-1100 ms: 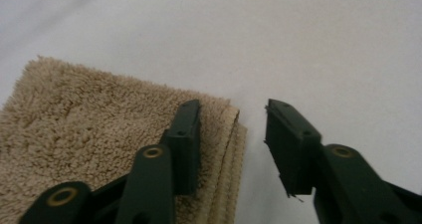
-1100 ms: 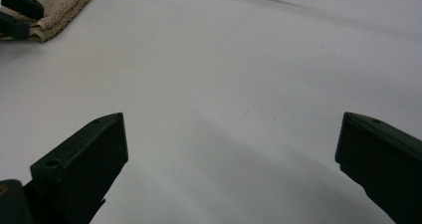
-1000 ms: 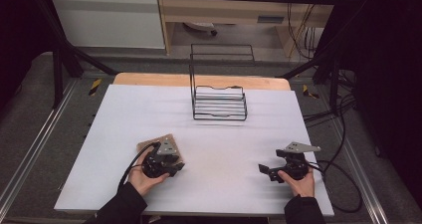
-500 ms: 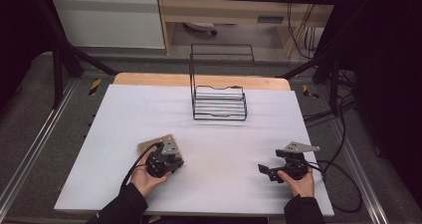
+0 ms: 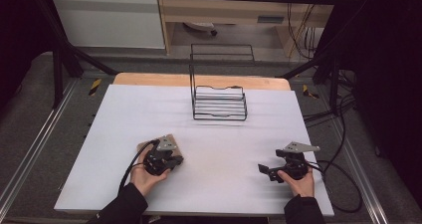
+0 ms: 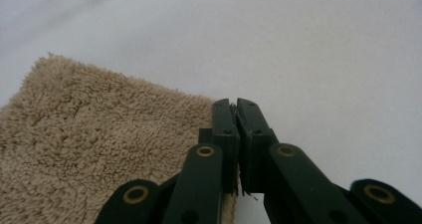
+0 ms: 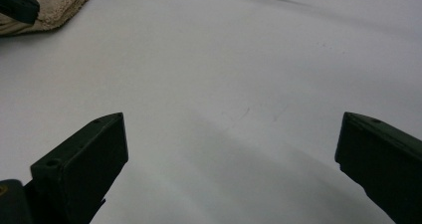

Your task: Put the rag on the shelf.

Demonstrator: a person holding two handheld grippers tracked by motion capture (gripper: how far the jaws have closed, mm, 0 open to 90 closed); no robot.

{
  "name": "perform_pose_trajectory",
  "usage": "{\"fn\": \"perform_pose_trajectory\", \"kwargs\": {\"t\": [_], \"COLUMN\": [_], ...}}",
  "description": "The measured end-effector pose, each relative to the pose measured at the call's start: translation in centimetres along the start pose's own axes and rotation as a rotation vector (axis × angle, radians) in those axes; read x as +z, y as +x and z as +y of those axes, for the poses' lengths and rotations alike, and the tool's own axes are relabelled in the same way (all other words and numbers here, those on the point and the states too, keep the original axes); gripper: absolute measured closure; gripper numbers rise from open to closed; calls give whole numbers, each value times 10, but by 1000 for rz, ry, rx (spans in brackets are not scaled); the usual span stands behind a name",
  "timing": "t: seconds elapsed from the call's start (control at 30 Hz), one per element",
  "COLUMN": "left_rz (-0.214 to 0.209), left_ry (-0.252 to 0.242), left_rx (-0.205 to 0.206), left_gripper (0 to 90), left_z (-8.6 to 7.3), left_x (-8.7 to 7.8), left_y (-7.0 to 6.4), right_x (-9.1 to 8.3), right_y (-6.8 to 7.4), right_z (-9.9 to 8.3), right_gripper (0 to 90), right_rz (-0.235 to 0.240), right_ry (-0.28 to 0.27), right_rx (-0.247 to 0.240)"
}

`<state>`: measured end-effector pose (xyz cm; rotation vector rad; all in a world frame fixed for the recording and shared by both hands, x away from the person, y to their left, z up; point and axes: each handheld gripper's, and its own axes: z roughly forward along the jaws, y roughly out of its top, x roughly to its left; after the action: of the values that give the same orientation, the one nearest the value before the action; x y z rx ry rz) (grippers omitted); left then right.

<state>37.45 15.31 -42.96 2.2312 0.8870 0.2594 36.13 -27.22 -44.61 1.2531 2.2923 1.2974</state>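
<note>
Beige terry cloth [image 6: 94, 149] lies on the white table [image 5: 224, 114] at the near left, and most of it is hidden in the high view under the left gripper [image 5: 166, 159] and the left hand [image 5: 144, 171], so only a tan corner peeks out beside the grey plate. The left gripper view shows what the high view cannot: the looped pile of the cloth running out of the frame at left and bottom, and the two black jaws pressed together over its right edge; whether any fabric is pinched between them is hard to make out. The right gripper [image 7: 231, 159] has its jaws spread wide over bare table, and its view catches a corner of the cloth at far upper left. In the high view the right hand [image 5: 301, 181] holds that gripper low at the near right, pointing toward the left. A black wire rack [image 5: 219, 102] stands at the table's far middle, well apart from both hands.
</note>
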Motion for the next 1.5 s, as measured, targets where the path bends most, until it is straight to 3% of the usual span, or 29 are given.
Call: {"fn": "perform_pose_trajectory", "kwargs": {"t": [0.2,0.43,0.77,1.03,1.13,1.3,1.33,1.47,1.5], "left_rz": [-19,-68,-94,-105,-114,-158,-154,-136,-128], "left_ry": [-36,-55,-79,-65,-32,-46,-53,-74,-82], "left_rx": [-45,-84,-76,-66,-47,-36,-28,-2,-4], "left_gripper": [872,872,872,870,861,773,700,601,515], "left_z": [8,27,48,60,58,57,57,56,55], "left_x": [-7,0,16,44,55,54,51,30,24], "left_y": [-3,-17,-38,-51,-53,-50,-49,-38,-33], "right_x": [1,1,1,1,0,1,1,1,1], "right_y": [0,0,0,0,0,0,1,1,0], "right_z": [0,0,0,0,0,0,0,0,-1], "right_gripper": [7,7,8,8,8,8,8,9,9], "right_rz": [-1,-2,-1,0,0,-2,0,-3,-4], "right_ry": [5,3,2,1,-1,0,2,5,7], "right_rx": [0,1,-5,0,0,-6,3,-1,-4]}}
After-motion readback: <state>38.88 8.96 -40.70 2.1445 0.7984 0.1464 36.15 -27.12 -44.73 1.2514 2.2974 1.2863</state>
